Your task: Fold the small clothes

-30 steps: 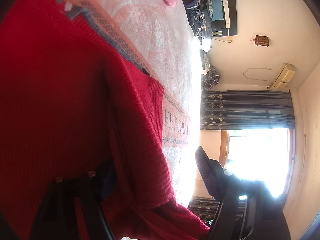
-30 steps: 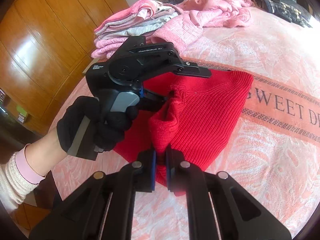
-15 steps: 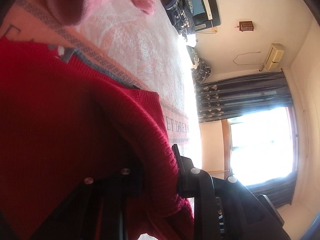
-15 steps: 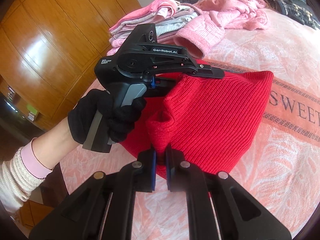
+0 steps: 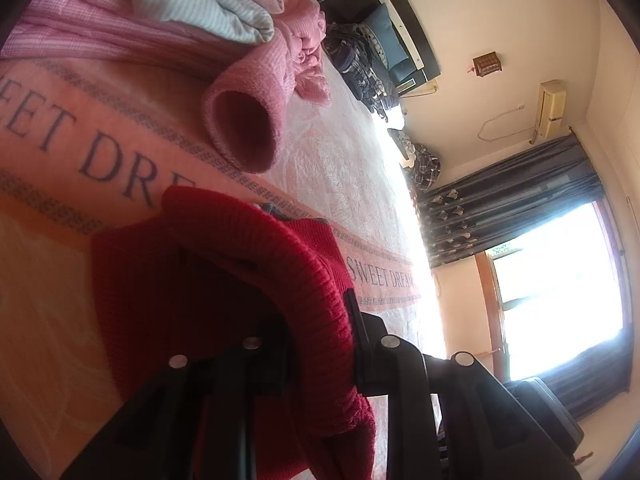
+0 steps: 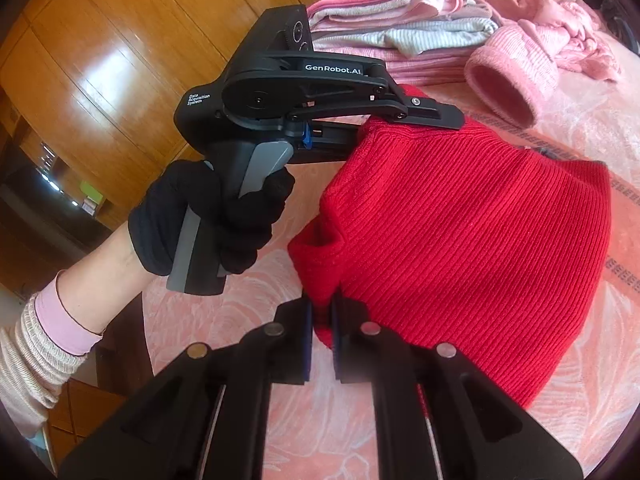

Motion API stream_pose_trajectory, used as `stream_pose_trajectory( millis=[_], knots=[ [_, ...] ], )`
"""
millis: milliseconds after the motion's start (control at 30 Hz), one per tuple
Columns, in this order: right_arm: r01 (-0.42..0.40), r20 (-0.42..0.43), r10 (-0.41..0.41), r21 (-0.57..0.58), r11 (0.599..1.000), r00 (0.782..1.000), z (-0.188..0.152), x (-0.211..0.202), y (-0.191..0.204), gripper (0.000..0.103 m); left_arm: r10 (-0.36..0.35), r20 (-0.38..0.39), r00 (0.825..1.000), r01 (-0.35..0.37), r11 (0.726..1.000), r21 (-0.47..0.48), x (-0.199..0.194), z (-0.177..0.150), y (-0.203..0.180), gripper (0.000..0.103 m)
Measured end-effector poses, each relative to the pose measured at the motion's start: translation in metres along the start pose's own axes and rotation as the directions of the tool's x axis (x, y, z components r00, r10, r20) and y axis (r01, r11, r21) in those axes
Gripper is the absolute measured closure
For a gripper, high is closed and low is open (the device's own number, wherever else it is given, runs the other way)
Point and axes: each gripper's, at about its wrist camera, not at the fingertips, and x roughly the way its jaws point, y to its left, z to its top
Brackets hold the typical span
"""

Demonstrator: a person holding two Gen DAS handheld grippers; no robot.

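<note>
A red ribbed knit garment [image 6: 472, 240] hangs lifted over the pink bedspread [image 6: 592, 400], folded over on itself. My right gripper [image 6: 320, 320] is shut on its near lower corner. My left gripper [image 6: 400, 120], held by a black-gloved hand [image 6: 208, 220], is shut on the garment's upper edge. In the left wrist view the red garment [image 5: 224, 288] drapes thickly between the fingers of the left gripper [image 5: 320, 344], which pinch a bunched fold.
A stack of folded pink and grey clothes [image 6: 400, 28] lies at the back, with a loose pink knit sleeve [image 6: 508, 80] beside it. Wooden wardrobe doors [image 6: 100, 52] stand to the left. A window with dark curtains [image 5: 560, 280] shows in the left wrist view.
Both grippers have lifted the red garment and carried it toward the clothes stack. The left gripper has swung up, so the stack and pink sleeve now show in its view.
</note>
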Motion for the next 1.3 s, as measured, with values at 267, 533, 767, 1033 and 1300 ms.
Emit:
stream_pose_trajectory(
  millis=[267,533,767,1033,1300],
  knots=[
    [0.081,-0.131,-0.08,0.002,0.997,0.988,-0.018,0.066,-0.001,0.097,0.025,0.015,1.0,-0.024,0.997,-0.078,0.005,-0.019,0.06,0.083],
    [-0.015,-0.119,0.021,0.052,0.999,0.993,-0.036,0.051,-0.013,0.072,-0.035,0.058,0.998,0.042,0.992,-0.117,0.004,-0.015,0.072,0.068],
    [0.019,-0.006,-0.019,0.083,0.996,1.0,-0.055,-0.015,-0.03,0.063,-0.006,0.058,0.998,0.014,0.991,-0.132,0.022,0.003,0.062,0.064],
    [0.15,-0.058,-0.14,0.208,0.967,0.988,-0.082,-0.023,-0.074,0.069,0.096,0.125,0.988,-0.073,0.981,-0.177,0.01,-0.029,0.076,0.086],
    [0.135,0.008,-0.144,0.297,0.945,0.989,-0.092,-0.056,-0.08,0.053,0.11,0.116,0.987,-0.095,0.987,-0.127,-0.02,-0.052,0.041,0.052]
  ],
)
